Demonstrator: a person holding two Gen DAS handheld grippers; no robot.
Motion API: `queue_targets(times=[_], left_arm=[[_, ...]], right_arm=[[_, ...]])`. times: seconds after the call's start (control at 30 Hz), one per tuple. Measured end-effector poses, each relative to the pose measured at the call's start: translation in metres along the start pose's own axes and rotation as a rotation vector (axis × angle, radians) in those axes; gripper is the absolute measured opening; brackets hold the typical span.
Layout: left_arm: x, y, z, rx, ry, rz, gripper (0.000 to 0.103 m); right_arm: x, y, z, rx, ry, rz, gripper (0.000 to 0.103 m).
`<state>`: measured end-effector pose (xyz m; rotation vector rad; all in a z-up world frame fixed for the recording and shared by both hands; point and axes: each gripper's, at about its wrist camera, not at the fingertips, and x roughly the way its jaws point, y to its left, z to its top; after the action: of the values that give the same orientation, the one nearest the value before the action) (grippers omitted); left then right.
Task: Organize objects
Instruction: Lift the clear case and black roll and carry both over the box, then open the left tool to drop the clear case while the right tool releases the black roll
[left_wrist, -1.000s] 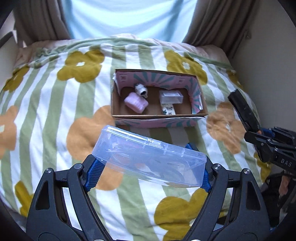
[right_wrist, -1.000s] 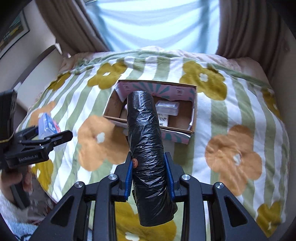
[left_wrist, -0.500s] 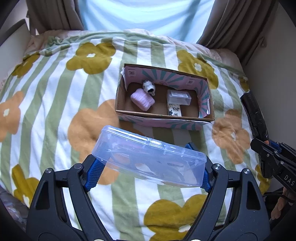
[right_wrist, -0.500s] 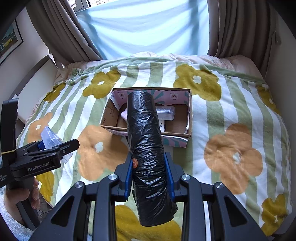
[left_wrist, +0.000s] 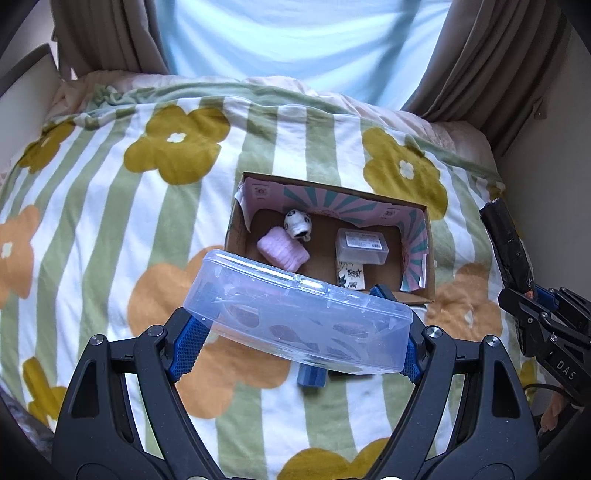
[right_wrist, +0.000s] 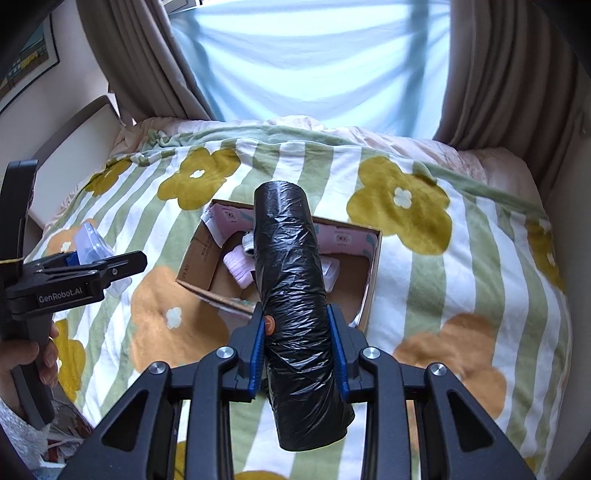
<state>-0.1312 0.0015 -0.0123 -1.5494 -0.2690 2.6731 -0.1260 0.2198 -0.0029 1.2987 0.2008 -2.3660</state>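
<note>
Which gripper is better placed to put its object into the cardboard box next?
Probably the left gripper: its clear plastic case already overlaps the cardboard box near edge. The right gripper holds the black roll lengthwise.

You see a bedspread (left_wrist: 92, 229) striped in green and white, printed with mustard and orange flowers, which covers the whole bed. Beyond its far edge a pinkish quilt or pillow (right_wrist: 480, 162) shows; your view is too distorted there to say which. Brown-grey curtains (right_wrist: 509, 74) hang at both sides of a pale blue sheer panel (right_wrist: 314, 62), which is brightly backlit. At your left, a framed picture (right_wrist: 26, 70) hangs on the wall, just above a white headboard panel (right_wrist: 74, 136).
</note>
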Motion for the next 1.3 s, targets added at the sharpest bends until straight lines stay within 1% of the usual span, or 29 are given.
queue_targets(times=[0.17, 0.33, 0.47, 0.67, 0.8, 0.9, 1.03, 1.2, 1.3], left_arm=[[0.041, 0.003, 0.021, -0.017, 0.038, 0.016, 0.081], [0.09, 0.009, 0.039, -0.036, 0.083, 0.037, 0.081], [0.128, 0.013, 0.051, -0.057, 0.109, 0.048, 0.081], [0.182, 0.011, 0.072, -0.035, 0.143, 0.072, 0.081], [0.214, 0.01, 0.081, -0.026, 0.174, 0.086, 0.081], [0.232, 0.01, 0.082, -0.032, 0.188, 0.088, 0.081], [0.246, 0.01, 0.079, -0.032, 0.205, 0.095, 0.081], [0.252, 0.015, 0.081, -0.056, 0.211, 0.094, 0.081], [0.253, 0.014, 0.083, -0.06, 0.214, 0.088, 0.081]], right_arm=[[0.04, -0.007, 0.023, -0.1, 0.033, -0.003, 0.028], [0.086, -0.007, 0.032, -0.208, 0.093, 0.019, 0.028], [0.123, -0.007, 0.033, -0.274, 0.145, 0.061, 0.028], [0.166, 0.002, 0.025, -0.413, 0.218, 0.115, 0.028], [0.187, 0.006, 0.017, -0.491, 0.243, 0.157, 0.028], [0.203, 0.007, 0.013, -0.522, 0.257, 0.177, 0.028], [0.217, 0.008, 0.011, -0.542, 0.266, 0.2, 0.028], [0.224, 0.007, 0.012, -0.548, 0.269, 0.222, 0.028], [0.223, 0.007, 0.011, -0.564, 0.269, 0.255, 0.029]])
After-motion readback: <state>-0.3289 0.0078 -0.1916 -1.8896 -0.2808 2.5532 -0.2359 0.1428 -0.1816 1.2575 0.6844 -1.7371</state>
